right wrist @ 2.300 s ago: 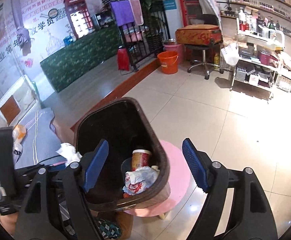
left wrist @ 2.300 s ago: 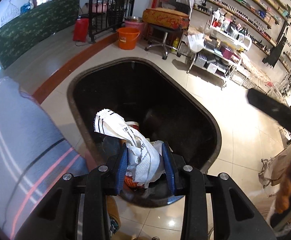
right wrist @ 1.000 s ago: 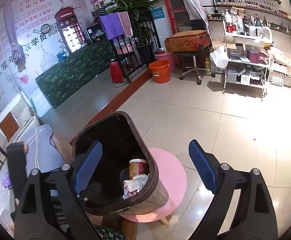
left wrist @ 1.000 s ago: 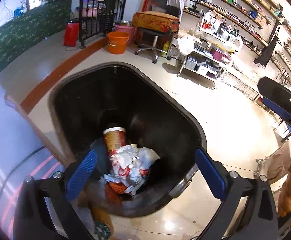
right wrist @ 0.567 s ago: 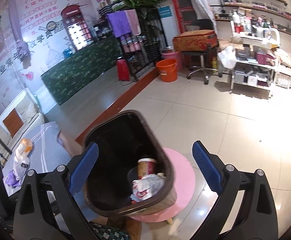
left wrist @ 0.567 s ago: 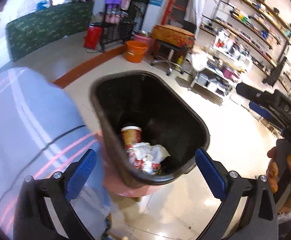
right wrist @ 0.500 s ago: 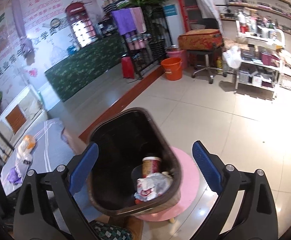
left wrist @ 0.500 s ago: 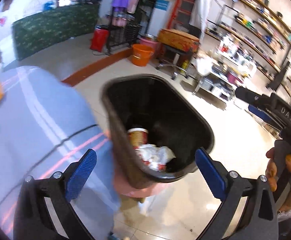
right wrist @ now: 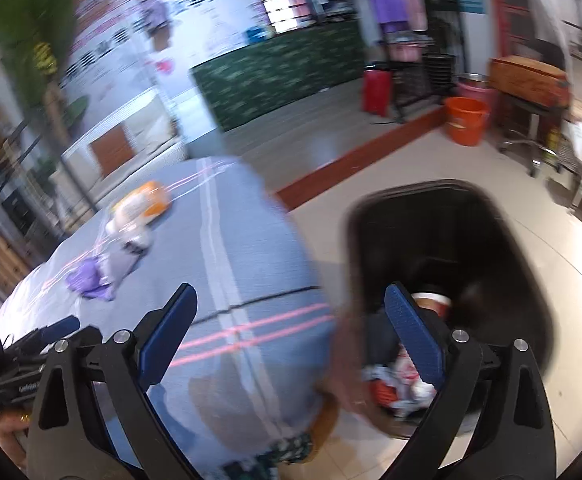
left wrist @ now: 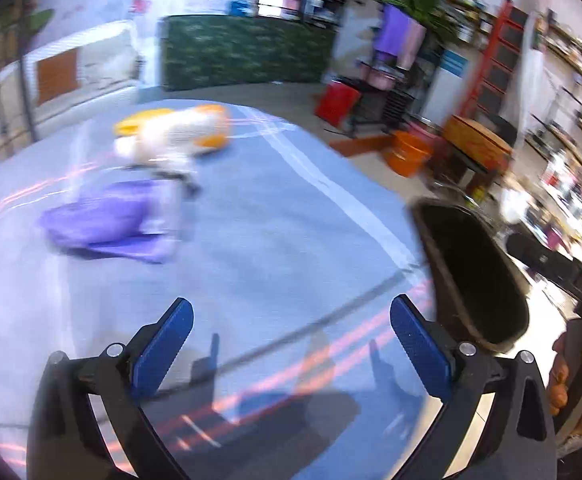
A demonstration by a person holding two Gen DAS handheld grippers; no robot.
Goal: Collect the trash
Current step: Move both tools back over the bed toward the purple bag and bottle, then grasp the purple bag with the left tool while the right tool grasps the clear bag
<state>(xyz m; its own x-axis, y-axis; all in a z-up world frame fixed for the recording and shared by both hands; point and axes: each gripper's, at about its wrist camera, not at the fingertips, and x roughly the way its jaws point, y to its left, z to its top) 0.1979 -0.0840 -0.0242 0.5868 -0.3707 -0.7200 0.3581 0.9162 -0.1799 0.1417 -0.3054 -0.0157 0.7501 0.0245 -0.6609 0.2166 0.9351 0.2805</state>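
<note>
My left gripper is open and empty above the blue-grey cloth-covered table. A purple wrapper and a white and orange wrapper lie on the table ahead and to the left; both also show in the right wrist view, the purple wrapper and the orange one. The black trash bin stands right of the table and holds a paper cup and crumpled wrappers. The bin also shows in the left wrist view. My right gripper is open and empty over the table edge and bin.
An orange bucket, a stool with a cushion and a black rack stand on the tiled floor beyond the bin. A green counter is at the back. Shelves line the right.
Both grippers have swung left, from over the bin to over the table. The views are motion-blurred. Earlier the left gripper let a white wrapper go into the bin.
</note>
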